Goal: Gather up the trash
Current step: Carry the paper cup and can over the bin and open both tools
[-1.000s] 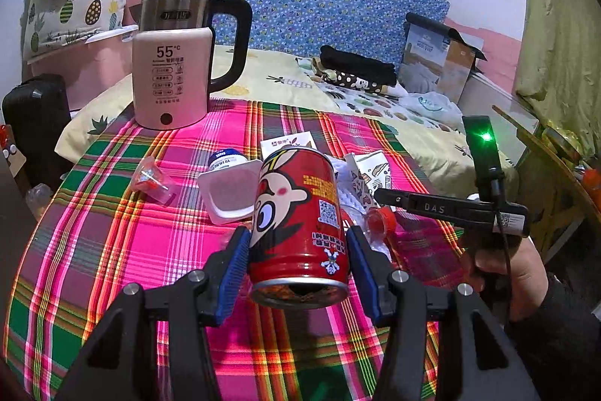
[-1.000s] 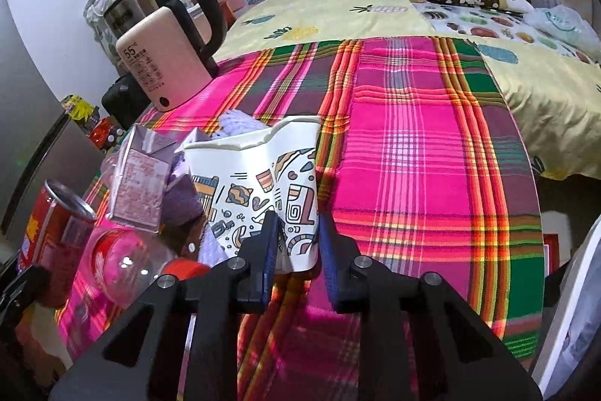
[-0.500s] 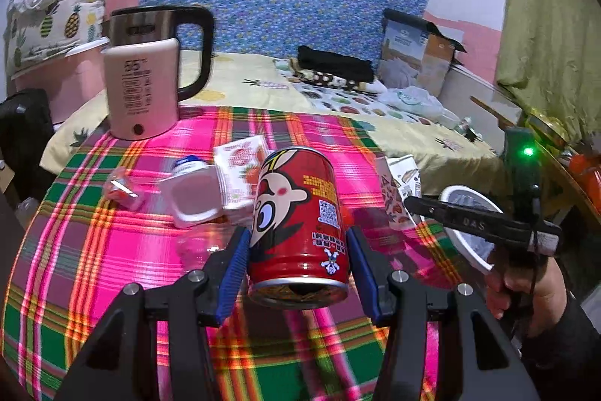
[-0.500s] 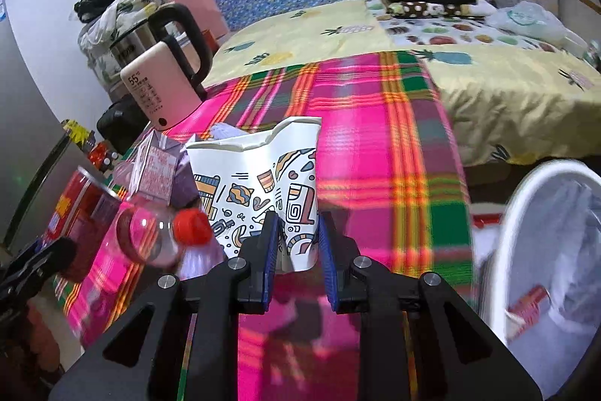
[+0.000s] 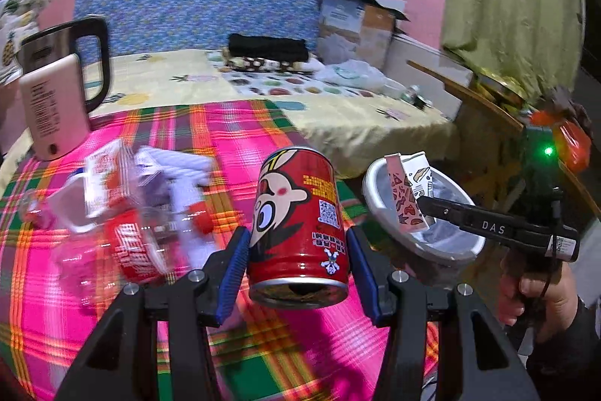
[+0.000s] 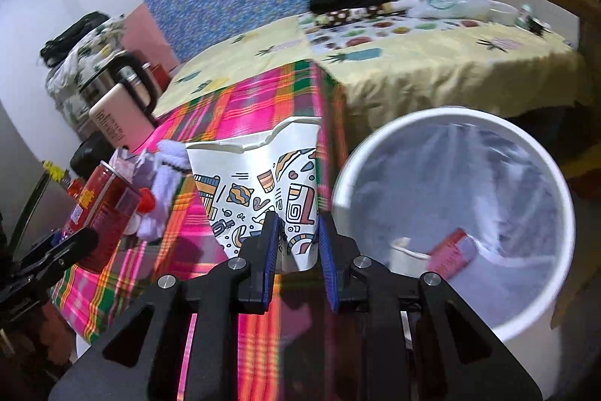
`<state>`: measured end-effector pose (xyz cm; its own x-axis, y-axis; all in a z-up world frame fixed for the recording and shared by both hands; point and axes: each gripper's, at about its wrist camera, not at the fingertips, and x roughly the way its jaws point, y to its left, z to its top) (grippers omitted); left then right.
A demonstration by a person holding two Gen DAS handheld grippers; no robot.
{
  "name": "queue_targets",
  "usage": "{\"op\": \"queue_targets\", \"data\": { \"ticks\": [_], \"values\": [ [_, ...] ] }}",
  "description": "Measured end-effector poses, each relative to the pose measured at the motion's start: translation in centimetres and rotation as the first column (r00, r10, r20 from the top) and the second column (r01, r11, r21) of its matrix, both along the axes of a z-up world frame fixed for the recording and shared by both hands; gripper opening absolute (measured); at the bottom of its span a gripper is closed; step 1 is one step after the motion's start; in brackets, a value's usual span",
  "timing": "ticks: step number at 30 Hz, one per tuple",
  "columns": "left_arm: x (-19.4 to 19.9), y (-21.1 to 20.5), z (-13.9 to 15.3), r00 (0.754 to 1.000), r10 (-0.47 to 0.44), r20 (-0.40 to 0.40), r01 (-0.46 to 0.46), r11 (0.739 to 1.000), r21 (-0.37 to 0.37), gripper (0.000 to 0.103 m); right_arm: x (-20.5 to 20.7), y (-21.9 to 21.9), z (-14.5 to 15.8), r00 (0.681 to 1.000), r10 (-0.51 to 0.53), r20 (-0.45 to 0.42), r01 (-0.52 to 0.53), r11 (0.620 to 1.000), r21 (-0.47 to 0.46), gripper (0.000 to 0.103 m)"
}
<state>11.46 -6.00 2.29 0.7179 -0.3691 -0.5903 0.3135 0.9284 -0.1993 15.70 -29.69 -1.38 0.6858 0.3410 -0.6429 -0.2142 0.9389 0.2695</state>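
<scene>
While the left gripper (image 5: 298,262) clamps a red cartoon can (image 5: 298,232), the right gripper (image 6: 298,243) pinches a flattened paper cup (image 6: 259,190) — beside the white bin (image 6: 563,198).

Can (image 5: 298,228): glossy printed metal, smooth. Cup (image 6: 263,190): matt printed paper, creased, rim torn. Bin (image 6: 563,213): smooth white plastic, lined with a thin translucent bag (image 6: 432,183), wrinkled. Tablecloth (image 5: 233,126): woven plaid cloth, slight sheen. Kettle (image 5: 56,93): matt pink plastic body, brushed metal top, glossy black handle. Left gripper (image 5: 298,267) and right gripper (image 6: 298,247): matt black plastic with ribbed blue pads (image 5: 234,262) and bright metal screws. Sheet (image 5: 338,108): soft matt printed cloth.
</scene>
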Motion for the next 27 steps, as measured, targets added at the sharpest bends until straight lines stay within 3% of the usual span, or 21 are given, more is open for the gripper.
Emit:
{"op": "queue_targets", "data": {
  "ticks": [18, 27],
  "values": [
    [2.8, -11.1, -1.2, 0.977, -0.213, -0.024, 0.214, 0.976, 0.03, 0.054, -0.8, -6.5, -1.7, 0.985, -0.173, -0.026, 0.172, 0.984, -0.051, 0.022],
    [4.4, -14.1, -2.3, 0.965, -0.255, -0.058, 0.257, 0.966, 0.031, 0.054, -0.5, -8.0, -2.9, 0.978, -0.195, -0.072, 0.187, 0.976, -0.111, 0.022]
  ]
}}
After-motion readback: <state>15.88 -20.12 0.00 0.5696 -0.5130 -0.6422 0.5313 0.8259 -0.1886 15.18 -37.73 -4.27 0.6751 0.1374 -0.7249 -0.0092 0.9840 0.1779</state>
